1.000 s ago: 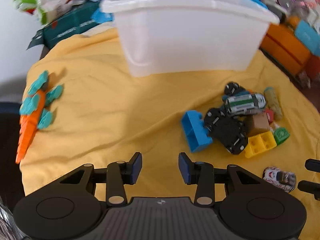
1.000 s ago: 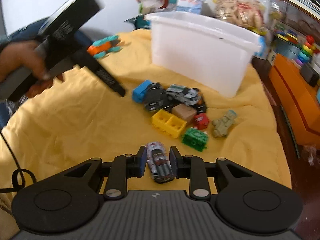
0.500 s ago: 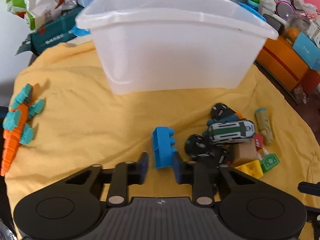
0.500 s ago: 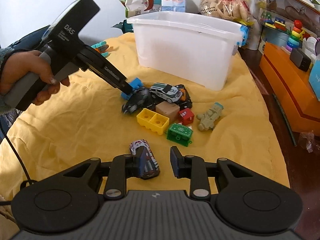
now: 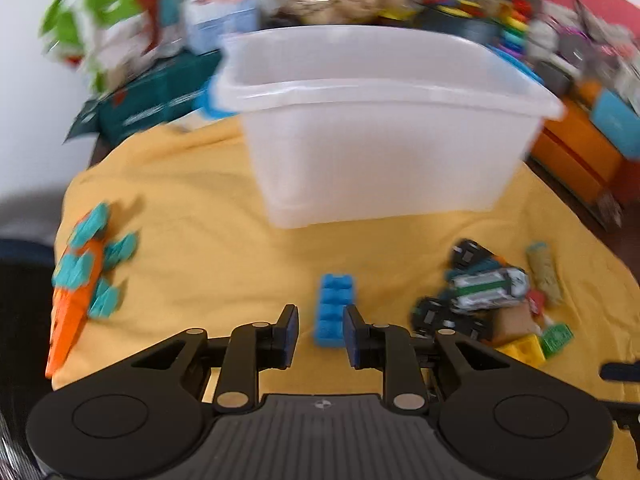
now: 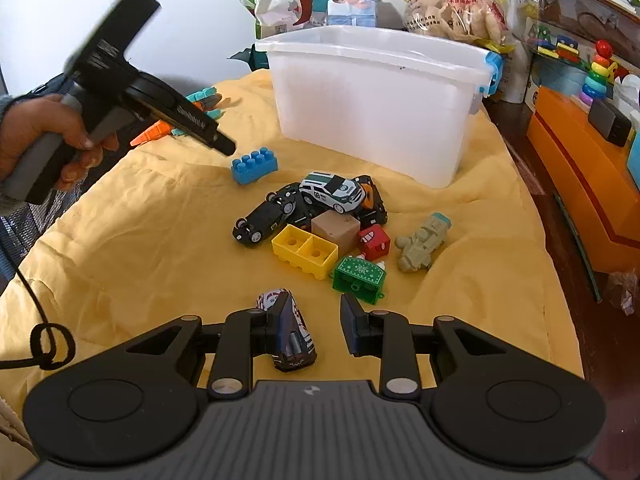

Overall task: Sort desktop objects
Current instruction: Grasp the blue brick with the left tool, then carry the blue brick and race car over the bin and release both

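hand-held gripper (image 5: 318, 332): opening | blue brick (image 5: 334, 309): 1 | bin (image 5: 376, 128): 1

Bin (image 6: 376, 108): at the back of the tabletop (image 6: 120, 240).
Brick (image 6: 255, 167): left of and before the bin, apart from the toy heap (image 6: 320, 216).
Toy heap: before the bin.
Small car (image 6: 286, 332): nearest, before the heap.

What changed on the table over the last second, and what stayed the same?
The left gripper closed around the blue block and pulled it clear of the toy pile, leftward in the right wrist view. Its jaws are now opening, with the block lying on the yellow cloth between them. The white bin and the pile stayed put. The right gripper still hovers open over the small car.
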{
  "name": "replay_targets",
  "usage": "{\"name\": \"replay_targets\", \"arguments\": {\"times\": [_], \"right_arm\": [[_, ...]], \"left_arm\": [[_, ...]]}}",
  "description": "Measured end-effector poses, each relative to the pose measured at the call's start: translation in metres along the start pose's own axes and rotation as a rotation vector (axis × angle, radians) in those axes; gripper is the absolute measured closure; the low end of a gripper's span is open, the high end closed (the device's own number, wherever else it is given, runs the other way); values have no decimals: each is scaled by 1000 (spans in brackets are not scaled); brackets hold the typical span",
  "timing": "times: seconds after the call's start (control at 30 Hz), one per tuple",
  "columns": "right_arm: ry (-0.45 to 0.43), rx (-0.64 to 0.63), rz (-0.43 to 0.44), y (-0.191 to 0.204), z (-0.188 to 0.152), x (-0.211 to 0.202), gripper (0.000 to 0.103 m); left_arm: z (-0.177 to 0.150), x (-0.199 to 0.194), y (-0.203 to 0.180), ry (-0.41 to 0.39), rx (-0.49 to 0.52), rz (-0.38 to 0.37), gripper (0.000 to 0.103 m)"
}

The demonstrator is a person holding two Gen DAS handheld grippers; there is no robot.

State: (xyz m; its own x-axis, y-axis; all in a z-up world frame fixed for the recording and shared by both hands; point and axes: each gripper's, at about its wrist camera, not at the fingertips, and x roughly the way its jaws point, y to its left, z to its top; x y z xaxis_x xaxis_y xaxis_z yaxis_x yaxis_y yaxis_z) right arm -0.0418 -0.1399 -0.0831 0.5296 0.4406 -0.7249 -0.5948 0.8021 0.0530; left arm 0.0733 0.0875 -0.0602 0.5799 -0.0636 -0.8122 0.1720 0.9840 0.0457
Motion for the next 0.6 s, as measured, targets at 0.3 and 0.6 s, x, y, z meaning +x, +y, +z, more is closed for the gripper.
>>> {"name": "replay_targets", "arguments": {"times": [0.3, 0.6], "right_arm": [[13, 17, 3, -1, -7, 1, 60], [59, -16, 53, 9, -17, 28, 56]], "left_arm": [[3, 37, -11, 50, 25, 17, 68], [-2, 45, 2, 78, -22, 13, 68]]}}
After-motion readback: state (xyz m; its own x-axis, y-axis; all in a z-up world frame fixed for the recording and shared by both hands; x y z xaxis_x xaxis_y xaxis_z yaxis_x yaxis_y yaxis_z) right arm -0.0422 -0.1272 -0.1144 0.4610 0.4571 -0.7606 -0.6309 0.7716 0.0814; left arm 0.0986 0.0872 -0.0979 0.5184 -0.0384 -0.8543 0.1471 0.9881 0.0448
